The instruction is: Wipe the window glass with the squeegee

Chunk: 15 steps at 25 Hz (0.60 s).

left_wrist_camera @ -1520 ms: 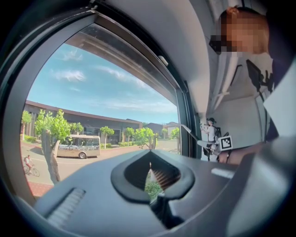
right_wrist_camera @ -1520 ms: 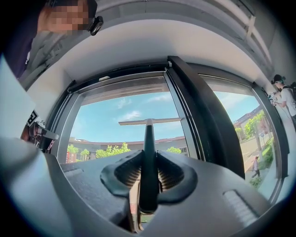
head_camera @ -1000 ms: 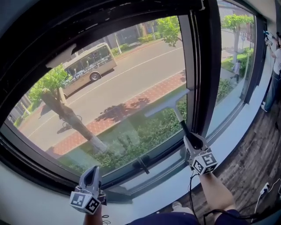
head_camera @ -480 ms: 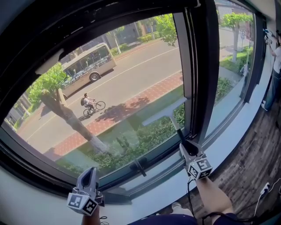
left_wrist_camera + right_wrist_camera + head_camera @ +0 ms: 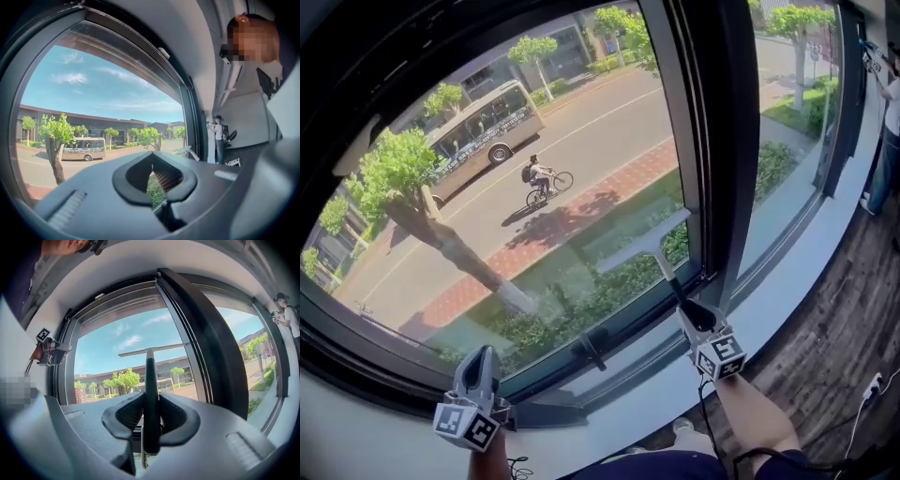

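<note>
The squeegee (image 5: 649, 241) has a pale blade on a dark handle. Its blade lies against the lower right part of the big window glass (image 5: 534, 187), tilted up to the right. My right gripper (image 5: 692, 314) is shut on the handle just below the pane. In the right gripper view the handle (image 5: 151, 380) runs up between the jaws to the blade (image 5: 152, 349). My left gripper (image 5: 478, 358) hangs low at the left over the sill, shut and holding nothing, apart from the glass. Its closed tips (image 5: 151, 157) point toward the pane.
A thick dark mullion (image 5: 719, 141) borders the pane on the right, with a second window (image 5: 792, 103) beyond it. A dark latch handle (image 5: 590, 350) sticks out of the lower frame. A pale sill (image 5: 792, 286) meets wooden floor (image 5: 853, 328). A person (image 5: 889, 122) stands far right.
My right gripper and the squeegee have slid a little down and to the left on the glass. The left gripper has hardly moved. Outside, a cyclist has ridden into sight.
</note>
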Available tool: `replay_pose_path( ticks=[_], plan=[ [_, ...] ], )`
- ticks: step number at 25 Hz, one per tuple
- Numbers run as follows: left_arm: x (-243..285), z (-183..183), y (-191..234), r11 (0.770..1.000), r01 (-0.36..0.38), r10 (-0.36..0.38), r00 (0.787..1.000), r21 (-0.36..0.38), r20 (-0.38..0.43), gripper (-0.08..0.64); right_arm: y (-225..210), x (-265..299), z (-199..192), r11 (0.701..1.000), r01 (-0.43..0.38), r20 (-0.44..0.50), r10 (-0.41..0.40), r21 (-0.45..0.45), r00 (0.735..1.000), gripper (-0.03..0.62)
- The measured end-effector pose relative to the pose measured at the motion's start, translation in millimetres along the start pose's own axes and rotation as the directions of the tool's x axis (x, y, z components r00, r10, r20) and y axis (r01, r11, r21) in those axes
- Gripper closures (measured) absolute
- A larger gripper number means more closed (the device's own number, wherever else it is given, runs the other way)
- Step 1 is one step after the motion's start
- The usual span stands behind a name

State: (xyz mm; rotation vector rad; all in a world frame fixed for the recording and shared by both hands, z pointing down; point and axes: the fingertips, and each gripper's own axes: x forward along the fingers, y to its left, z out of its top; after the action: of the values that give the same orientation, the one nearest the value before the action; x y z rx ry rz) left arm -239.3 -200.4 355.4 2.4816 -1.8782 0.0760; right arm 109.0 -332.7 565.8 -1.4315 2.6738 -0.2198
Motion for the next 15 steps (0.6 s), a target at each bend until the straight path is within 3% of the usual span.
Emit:
replay_pose_path(
  ticks=[15],
  plan=[
    [7,11,-3,1.000,-0.004,0.004,0.999,0.014,-0.034,0.555,0,-12,-71,0.998,-0.006,-0.159,0.015,0.055,0.987,0.491]
  ],
)
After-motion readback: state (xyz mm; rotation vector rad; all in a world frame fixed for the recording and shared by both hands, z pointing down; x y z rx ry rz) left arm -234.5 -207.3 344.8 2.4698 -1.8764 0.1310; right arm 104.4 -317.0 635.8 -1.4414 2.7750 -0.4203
